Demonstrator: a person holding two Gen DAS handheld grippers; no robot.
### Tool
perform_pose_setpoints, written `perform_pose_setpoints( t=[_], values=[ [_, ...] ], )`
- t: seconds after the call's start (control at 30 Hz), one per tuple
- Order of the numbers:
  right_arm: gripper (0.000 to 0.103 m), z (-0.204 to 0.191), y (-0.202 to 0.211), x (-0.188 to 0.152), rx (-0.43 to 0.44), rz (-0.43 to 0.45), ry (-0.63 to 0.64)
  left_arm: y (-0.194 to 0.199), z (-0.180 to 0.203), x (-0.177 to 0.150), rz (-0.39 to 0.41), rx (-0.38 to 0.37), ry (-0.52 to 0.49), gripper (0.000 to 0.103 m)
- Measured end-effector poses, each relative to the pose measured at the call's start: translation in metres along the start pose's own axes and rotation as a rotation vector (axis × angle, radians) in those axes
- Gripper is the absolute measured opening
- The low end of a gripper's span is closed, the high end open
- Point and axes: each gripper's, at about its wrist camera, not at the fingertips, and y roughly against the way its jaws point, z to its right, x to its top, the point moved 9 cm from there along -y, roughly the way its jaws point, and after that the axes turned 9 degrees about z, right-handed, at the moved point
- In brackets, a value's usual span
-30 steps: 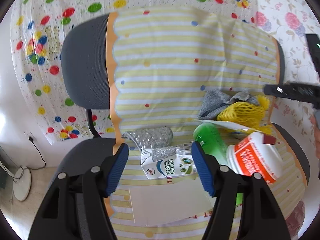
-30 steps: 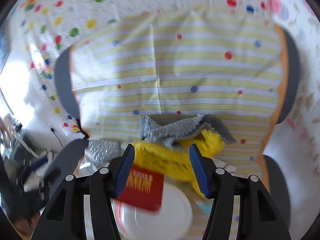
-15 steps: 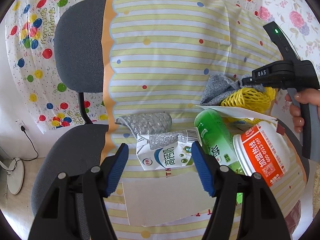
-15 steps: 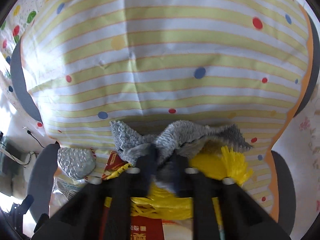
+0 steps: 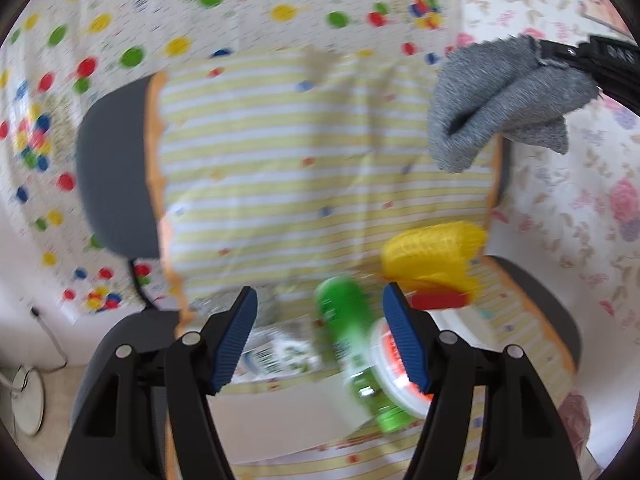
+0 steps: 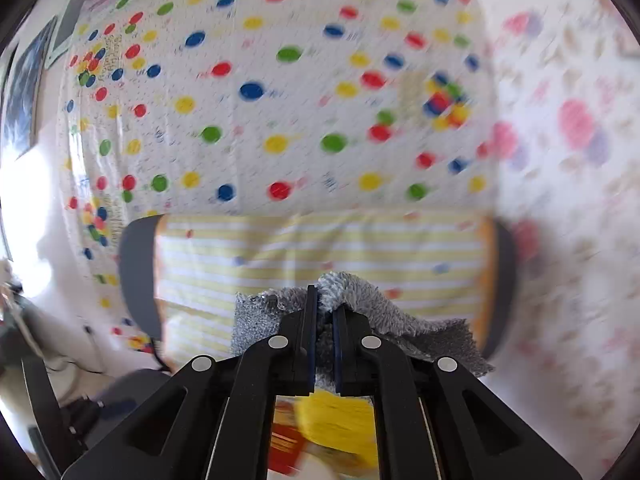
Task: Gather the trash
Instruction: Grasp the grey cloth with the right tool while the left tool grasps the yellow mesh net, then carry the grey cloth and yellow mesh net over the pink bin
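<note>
My right gripper (image 6: 325, 310) is shut on a grey cloth (image 6: 360, 304) and holds it up in the air above the chair; the cloth also shows hanging at the upper right of the left wrist view (image 5: 500, 100). My left gripper (image 5: 320, 328) is open and empty above the chair seat. Below it lie a green bottle (image 5: 352, 348), a white tub with an orange label (image 5: 392, 364), a milk carton (image 5: 276, 356), a yellow foam net (image 5: 436, 256) and a silver foil wrapper (image 5: 212, 304). The yellow net also shows under my right gripper (image 6: 340, 416).
The trash lies on an office chair draped with a yellow striped cloth (image 5: 300, 160). A sheet of cardboard (image 5: 280, 424) lies at the seat's front. A dotted sheet (image 6: 280, 100) and a floral sheet (image 5: 580, 200) hang behind. A fan base (image 5: 24, 400) stands on the floor left.
My right gripper has shut on the grey cloth and lifted it off the yellow net. My left gripper has pulled back and tilted up a little, still open.
</note>
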Motion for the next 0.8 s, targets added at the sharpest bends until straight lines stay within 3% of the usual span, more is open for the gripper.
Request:
perform_pose_setpoints(
  t=[0.27,0.5,0.57,0.6,0.7,0.8],
  values=[
    [0.007,0.077,0.052,-0.071,-0.169,-0.089,0.053,-0.037,0.079,0.024,-0.027,-0.125,-0.067,0.064],
    [0.007,0.111,0.054,-0.133,-0.188,-0.198,-0.003,-0.112,0.111,0.005,-0.224,-0.138,-0.116,0.063],
    [0.007,0.114,0.054,-0.143,-0.188,-0.209,-0.009,-0.125,0.110,0.001,-0.260,-0.137,-0.093,0.055],
    [0.007,0.115,0.055,-0.146,-0.189,-0.211,-0.010,-0.131,0.110,-0.001,-0.275,-0.139,-0.074,0.047],
    [0.007,0.117,0.058,-0.155,-0.189,-0.215,-0.019,-0.139,0.110,-0.001,-0.266,-0.160,-0.037,0.006],
    [0.007,0.118,0.067,-0.155,-0.200,-0.199,-0.021,-0.120,0.112,0.011,-0.158,-0.179,-0.021,0.004]
  ],
)
